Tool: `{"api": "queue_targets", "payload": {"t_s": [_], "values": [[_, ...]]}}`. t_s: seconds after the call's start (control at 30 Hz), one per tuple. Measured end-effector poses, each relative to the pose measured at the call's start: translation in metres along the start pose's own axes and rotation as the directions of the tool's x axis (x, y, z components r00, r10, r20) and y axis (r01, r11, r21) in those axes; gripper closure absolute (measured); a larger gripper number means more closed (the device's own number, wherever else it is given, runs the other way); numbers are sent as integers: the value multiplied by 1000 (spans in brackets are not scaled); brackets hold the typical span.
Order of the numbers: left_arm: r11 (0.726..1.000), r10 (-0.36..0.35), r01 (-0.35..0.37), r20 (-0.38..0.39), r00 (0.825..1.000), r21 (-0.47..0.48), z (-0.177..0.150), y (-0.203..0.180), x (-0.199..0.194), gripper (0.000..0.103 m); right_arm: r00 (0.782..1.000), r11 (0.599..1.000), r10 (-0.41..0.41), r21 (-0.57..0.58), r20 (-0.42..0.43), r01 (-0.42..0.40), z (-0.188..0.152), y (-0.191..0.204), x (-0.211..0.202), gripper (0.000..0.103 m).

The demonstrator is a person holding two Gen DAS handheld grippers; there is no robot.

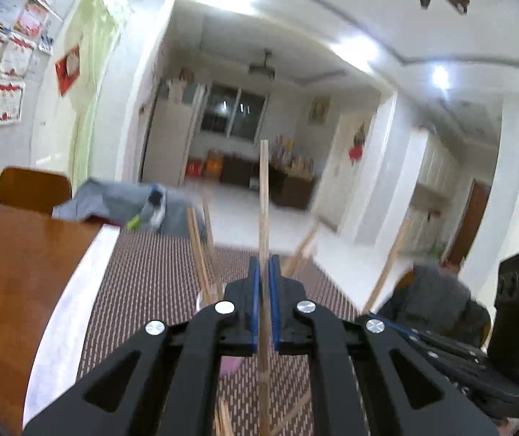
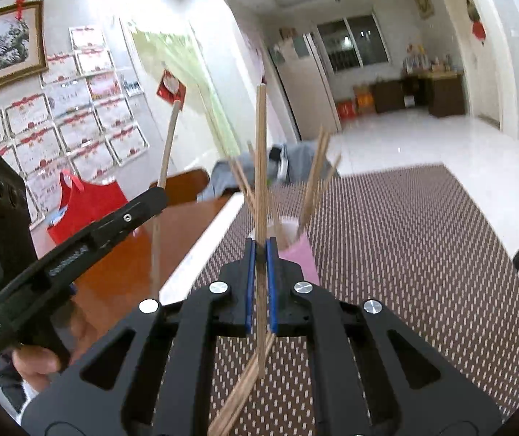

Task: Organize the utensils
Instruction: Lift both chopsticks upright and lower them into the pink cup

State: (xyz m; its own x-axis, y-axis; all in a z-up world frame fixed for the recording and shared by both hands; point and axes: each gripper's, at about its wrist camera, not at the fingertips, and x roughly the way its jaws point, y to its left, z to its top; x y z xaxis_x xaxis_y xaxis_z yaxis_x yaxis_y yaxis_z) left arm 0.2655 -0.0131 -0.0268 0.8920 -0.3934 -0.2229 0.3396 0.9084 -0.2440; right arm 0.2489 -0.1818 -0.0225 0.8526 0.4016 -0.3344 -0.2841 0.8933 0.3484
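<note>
Hand-held grippers, left (image 1: pixel 263 272) and right (image 2: pixel 260 254), each pinch one pale wooden chopstick upright, presumably bound for the pink cup (image 2: pixel 301 254) centre frame.

Right gripper (image 2: pixel 260 250) jaws pinch an upright chopstick (image 2: pixel 260 145).

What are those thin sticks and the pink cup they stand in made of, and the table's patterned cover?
The chopsticks look like bare wood or bamboo: pale tan, matte, faint grain. The pink cup seems smooth plastic, evenly coloured, though glazed ceramic is possible. The brown mat appears woven or textured vinyl, judging by its regular pale dashes. The tabletop beside it looks like varnished wood, glossy and reddish.
</note>
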Motion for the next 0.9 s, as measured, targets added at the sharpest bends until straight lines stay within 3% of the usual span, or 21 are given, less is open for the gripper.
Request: {"api": "queue_targets", "payload": {"t_s": [0.27,0.47,0.57,0.7,0.9], "values": [[999,39,-33,203,978,-33,20,9,31,97,992,1000,11,-27,127,-8,32,1,17,96],[994,96,-72,349,932,-81,25,17,54,97,977,999,13,-43,214,-4,52,0,25,96],[992,119,-91,367,923,-92,24,22,71,97,967,999,4,-41,255,7,57,-1,31,96],[989,129,-98,327,936,-111,16,31,92,97,967,999,-8,-45,253,20,56,-4,47,97],[990,135,-115,311,941,-80,2,35,104,97,979,998,-25,-44,200,35,47,-10,70,96]]}}
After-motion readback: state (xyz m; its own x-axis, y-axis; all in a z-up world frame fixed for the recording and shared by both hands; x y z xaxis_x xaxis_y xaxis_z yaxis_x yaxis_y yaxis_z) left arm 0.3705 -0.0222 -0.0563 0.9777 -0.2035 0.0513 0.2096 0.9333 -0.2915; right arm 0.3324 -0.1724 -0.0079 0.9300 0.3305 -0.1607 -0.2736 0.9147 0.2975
